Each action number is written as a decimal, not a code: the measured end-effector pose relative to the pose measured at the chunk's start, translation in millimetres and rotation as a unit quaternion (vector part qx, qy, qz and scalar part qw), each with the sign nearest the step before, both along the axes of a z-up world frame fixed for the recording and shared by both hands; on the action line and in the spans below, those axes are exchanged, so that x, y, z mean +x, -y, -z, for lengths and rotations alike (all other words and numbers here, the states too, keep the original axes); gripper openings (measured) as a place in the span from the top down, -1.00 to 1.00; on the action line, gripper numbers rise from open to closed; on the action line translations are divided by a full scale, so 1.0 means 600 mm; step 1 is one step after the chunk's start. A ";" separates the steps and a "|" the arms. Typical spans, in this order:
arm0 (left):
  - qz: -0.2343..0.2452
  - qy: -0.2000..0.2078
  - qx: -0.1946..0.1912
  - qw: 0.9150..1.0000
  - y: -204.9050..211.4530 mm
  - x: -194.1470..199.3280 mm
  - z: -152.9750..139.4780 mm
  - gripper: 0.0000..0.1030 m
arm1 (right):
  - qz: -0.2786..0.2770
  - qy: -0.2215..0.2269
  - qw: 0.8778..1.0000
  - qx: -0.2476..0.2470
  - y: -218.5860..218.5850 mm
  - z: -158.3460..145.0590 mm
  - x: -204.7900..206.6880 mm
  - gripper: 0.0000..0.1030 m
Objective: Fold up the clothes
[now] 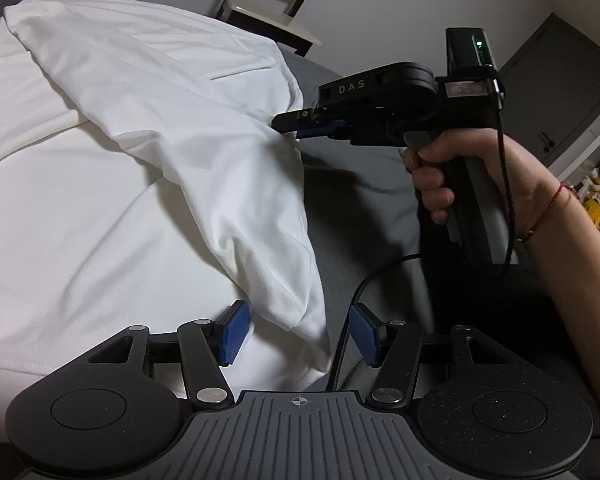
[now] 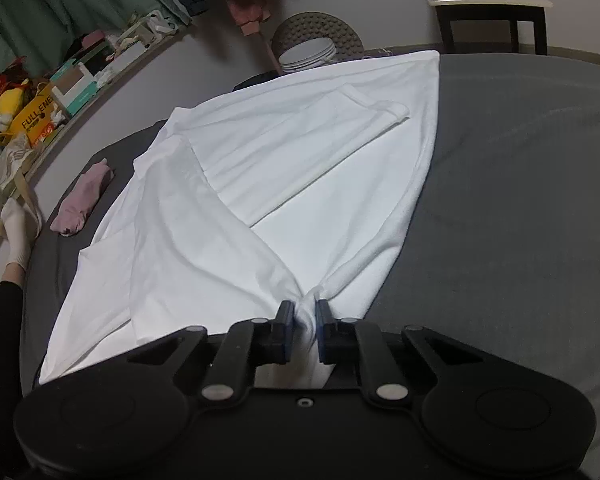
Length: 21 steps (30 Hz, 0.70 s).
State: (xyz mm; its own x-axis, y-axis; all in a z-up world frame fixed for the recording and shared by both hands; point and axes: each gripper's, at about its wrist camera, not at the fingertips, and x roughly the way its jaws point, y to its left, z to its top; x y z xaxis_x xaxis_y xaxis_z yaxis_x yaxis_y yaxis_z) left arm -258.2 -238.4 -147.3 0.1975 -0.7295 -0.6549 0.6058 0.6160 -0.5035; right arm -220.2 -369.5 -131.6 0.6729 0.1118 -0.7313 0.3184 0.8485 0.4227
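I see one white garment (image 2: 268, 184) spread over a grey bed (image 2: 520, 184) that fills most of both views. Starting at the left of the right wrist view, green curtains (image 2: 60, 4) hang behind a low ledge cluttered with boxes (image 2: 72, 80) and one yellow soft toy (image 2: 10, 104). Below that, a person's white-socked foot (image 2: 16, 220) rests at the bed edge, and one small folded pink cloth (image 2: 84, 200) lies on the bed just beside the white garment. Further right on the floor I count one stack of plates (image 2: 308, 54) against a grey nubbed cushion (image 2: 320, 28), then one dark chair (image 2: 488, 4) with a pale seat.

My right hand-held gripper (image 2: 302, 324) is pinched tight on a bunched corner of the white garment, lifting a fold up off the rest. In the left wrist view that lifted fold drapes downward, with a bare hand (image 1: 460, 176) around the grip of the right tool. My left hand-held gripper (image 1: 296, 332) stands wide apart with nothing between its blue pads (image 1: 232, 336), the hanging tip of the fold just ahead of them. A grey door (image 1: 560, 92) stands at the far right.
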 end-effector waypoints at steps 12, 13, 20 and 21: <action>0.076 0.087 -0.028 0.993 0.016 -0.044 -0.017 0.85 | 0.031 0.028 0.999 -0.004 0.025 -0.037 -0.052 0.85; 0.086 0.100 -0.027 0.991 0.020 -0.051 -0.019 0.85 | 0.037 0.023 0.999 -0.009 0.030 -0.038 -0.058 0.85; 0.110 0.124 0.010 0.986 0.051 -0.069 0.013 0.84 | 0.054 -0.045 0.997 -0.019 0.044 0.010 -0.048 0.83; 0.115 0.133 0.013 0.984 0.058 -0.075 0.009 0.84 | 0.054 -0.049 0.997 -0.029 0.042 0.009 -0.044 0.80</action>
State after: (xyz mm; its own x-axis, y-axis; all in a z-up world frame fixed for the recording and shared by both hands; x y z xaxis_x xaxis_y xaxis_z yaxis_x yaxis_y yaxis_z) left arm -303.2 -272.9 -152.8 0.1951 -0.7586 -0.6216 0.8390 0.4574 -0.2948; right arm -246.7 -394.4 -137.2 0.6032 -0.0020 -0.7976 0.4473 0.8288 0.3362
